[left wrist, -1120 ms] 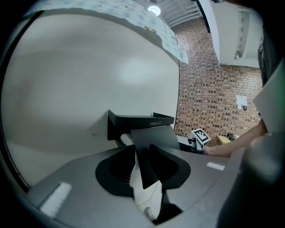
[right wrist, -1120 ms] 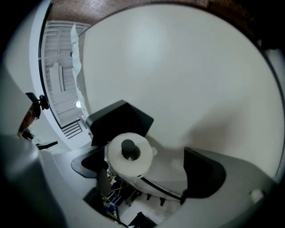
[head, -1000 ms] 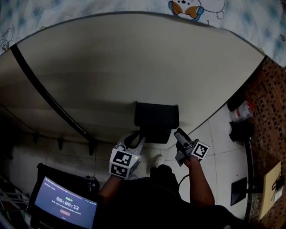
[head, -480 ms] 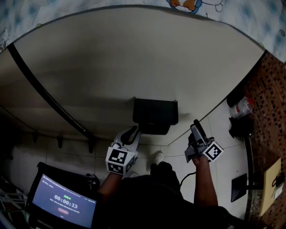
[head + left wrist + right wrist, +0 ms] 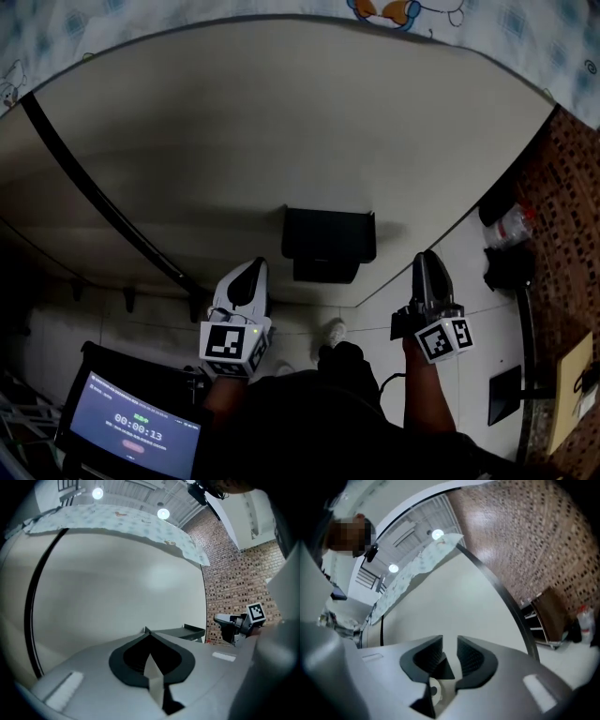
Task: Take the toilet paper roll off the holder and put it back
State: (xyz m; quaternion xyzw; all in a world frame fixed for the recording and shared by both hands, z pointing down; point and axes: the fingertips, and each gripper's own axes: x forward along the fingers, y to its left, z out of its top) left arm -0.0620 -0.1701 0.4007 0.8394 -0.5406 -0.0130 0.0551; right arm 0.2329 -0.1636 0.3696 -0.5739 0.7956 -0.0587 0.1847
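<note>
The black holder hangs on the beige wall panel; its lid covers what is inside, and no toilet paper roll shows in any view. My left gripper hangs below and left of the holder, clear of it, jaws shut with nothing in them. In the left gripper view its tips meet, with the holder and the right gripper beyond them. My right gripper stands right of the holder, apart from it. Its jaws are closing, and a narrow empty gap shows between the pads.
A black strip runs slantwise down the panel. A patterned cloth drapes over its top. A monitor stands at the lower left. Brick wall, a plastic bottle and dark items lie to the right. The person's shoe is below the holder.
Both grippers have drawn back from the holder, the left one down and leftward, the right one rightward. Both sets of jaws have come together from open.
</note>
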